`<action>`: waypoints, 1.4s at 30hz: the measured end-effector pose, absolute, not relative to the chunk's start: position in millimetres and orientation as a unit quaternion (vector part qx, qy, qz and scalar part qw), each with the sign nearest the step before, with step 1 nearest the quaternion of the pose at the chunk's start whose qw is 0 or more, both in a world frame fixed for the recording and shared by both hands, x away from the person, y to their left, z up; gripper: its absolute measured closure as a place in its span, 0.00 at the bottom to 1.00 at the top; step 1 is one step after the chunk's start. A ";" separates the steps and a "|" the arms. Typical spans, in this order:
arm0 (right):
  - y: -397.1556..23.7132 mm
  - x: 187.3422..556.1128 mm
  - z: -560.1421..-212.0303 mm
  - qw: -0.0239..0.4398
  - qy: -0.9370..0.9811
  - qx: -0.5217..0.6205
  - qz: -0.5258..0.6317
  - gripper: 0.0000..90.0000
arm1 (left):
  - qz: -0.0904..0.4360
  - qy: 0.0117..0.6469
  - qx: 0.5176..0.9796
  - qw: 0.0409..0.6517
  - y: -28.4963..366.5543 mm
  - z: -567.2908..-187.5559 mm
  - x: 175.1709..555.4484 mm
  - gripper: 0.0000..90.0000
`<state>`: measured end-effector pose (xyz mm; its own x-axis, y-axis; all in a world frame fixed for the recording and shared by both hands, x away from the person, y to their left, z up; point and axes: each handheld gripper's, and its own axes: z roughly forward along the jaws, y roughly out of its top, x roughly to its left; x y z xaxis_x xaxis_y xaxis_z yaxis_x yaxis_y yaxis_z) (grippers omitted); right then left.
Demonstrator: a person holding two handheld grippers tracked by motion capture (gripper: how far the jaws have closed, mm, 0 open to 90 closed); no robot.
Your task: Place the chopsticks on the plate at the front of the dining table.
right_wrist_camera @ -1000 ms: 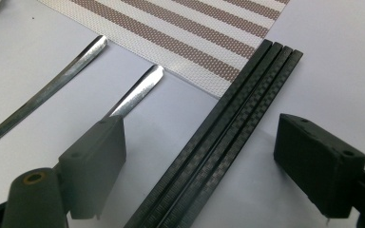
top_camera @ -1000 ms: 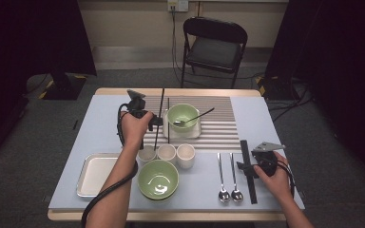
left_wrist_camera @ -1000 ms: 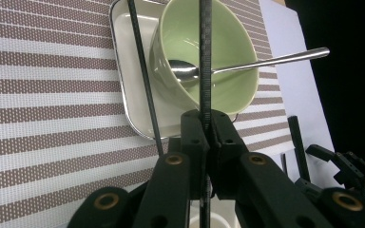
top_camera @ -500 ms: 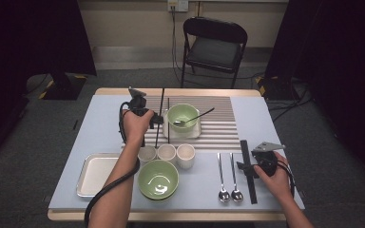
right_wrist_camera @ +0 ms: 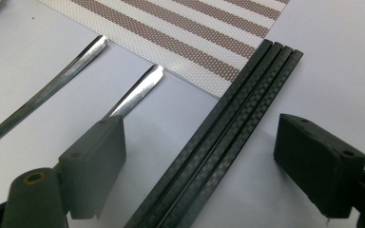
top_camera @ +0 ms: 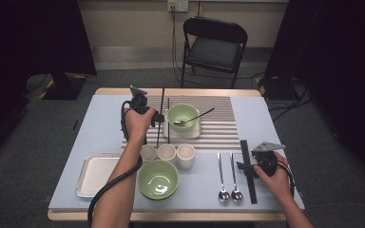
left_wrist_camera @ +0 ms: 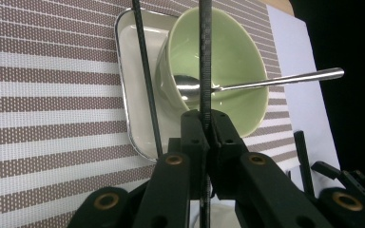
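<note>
Black carbon-weave chopstick (left_wrist_camera: 205, 52): clamped in the left claw (top_camera: 158, 117), whose jaws are closed tight on it; its long axis runs away from the person, up the striped placemat (top_camera: 218, 133), passing just left of the green cup (top_camera: 182, 116).
Second chopstick (top_camera: 168, 119): lies flat on the placemat, parallel to the held one and between it and the white square dish (top_camera: 194, 132); the left hand is much the nearer.
Chopstick bundle (right_wrist_camera: 218, 142): three or four sticks, count uncertain, side by side on the desk (top_camera: 104, 123) at the person's right, long axis toward the far edge.
Right claw (right_wrist_camera: 218, 178): jaws wide apart, straddling the bundle, pads not touching it, nothing held.
Green cup: one, standing in the white square dish, a spoon (left_wrist_camera: 266, 80) resting in it with the handle out to the right.
Spoons on the desk (top_camera: 229, 178): two, just left of the bundle, bowls toward the person.
Small white cups (top_camera: 167, 153): three, in a row.
Green bowl (top_camera: 158, 179): one, near edge.
Metal tray (top_camera: 97, 173): one, left of the bowl.
Judgement: laying the held stick beside its mate turns on keeping the two axes parallel.
</note>
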<state>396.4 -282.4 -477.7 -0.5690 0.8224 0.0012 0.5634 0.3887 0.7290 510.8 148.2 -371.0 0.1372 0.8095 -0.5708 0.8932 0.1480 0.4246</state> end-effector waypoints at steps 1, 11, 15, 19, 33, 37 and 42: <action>-282.4 396.4 -477.7 0.184 0.813 0.426 0.352 0.19 | -0.055 0.656 0.648 0.382 148.0 -370.9 511.7 0.96; -282.3 396.4 -477.7 0.183 0.813 0.427 0.352 0.19 | -0.052 0.660 0.647 0.378 145.6 -372.9 515.9 0.96; -282.3 396.4 -477.8 0.183 0.813 0.427 0.352 0.19 | -0.053 0.663 0.646 0.375 145.1 -375.3 518.5 0.96; -282.3 396.4 -477.8 0.183 0.813 0.427 0.352 0.19 | -0.052 0.666 0.643 0.376 145.2 -377.0 521.6 0.96; -282.3 396.5 -477.8 0.183 0.813 0.426 0.352 0.19 | -0.044 0.676 0.635 0.370 140.0 -384.6 529.1 0.96; -282.3 396.5 -477.8 0.184 0.813 0.425 0.352 0.19 | -0.037 0.682 0.628 0.373 139.3 -387.0 530.7 0.96; -282.2 396.5 -477.8 0.184 0.813 0.425 0.352 0.19 | -0.034 0.682 0.630 0.371 140.3 -389.9 531.9 0.96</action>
<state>396.5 -282.2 -477.8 -0.5705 0.8213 0.0000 0.5626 0.3908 0.7286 531.9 140.3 -389.9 0.0685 0.8336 -0.5481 0.8840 0.2039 0.4208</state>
